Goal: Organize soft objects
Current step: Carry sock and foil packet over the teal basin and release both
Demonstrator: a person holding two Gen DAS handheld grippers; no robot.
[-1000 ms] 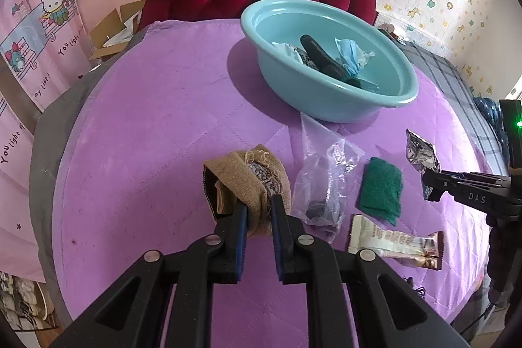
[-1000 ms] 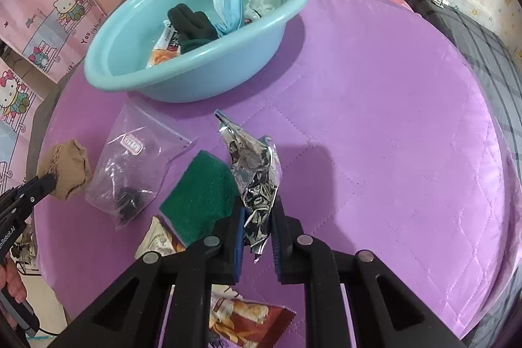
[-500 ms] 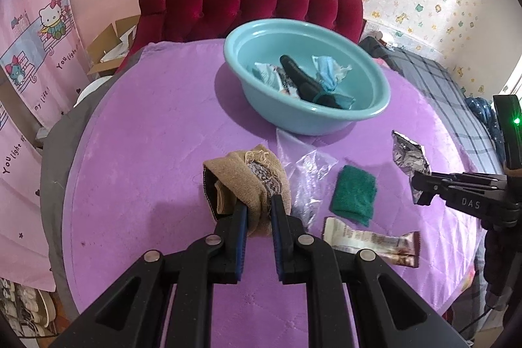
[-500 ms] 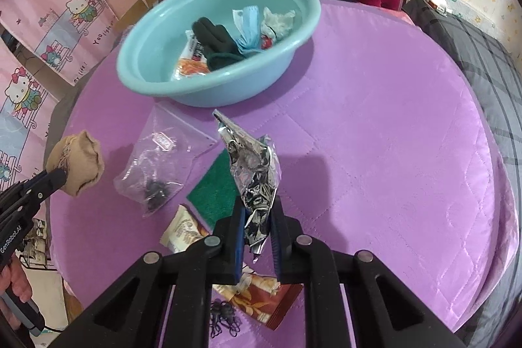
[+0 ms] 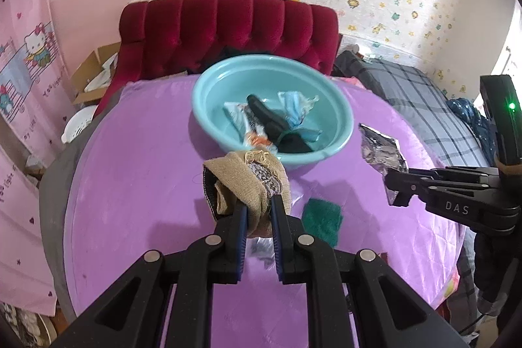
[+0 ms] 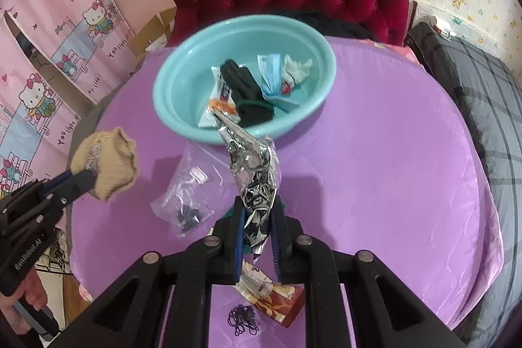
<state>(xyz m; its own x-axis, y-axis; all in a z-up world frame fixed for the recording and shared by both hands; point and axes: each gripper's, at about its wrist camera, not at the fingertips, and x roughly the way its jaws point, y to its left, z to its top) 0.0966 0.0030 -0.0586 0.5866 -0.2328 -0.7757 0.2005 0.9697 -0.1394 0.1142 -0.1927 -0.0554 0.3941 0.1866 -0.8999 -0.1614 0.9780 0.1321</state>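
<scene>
Left wrist: clear bag (image 5: pixel 261 250) mostly hidden behind left gripper (image 5: pixel 257 214), sock (image 5: pixel 248 181).

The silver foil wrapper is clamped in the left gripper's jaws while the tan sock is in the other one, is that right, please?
Not quite: the silver foil wrapper is clamped in the right gripper, as the right wrist view shows. The tan sock is in the left gripper.

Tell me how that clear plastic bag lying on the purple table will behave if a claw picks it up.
The clear plastic bag looks thin and crinkled, so it would probably sag and fold rather than hold its shape. The small dark items bunched at one end would likely slide to the lowest corner and swing it. Its glossy film may slip unless pinched firmly.
</scene>
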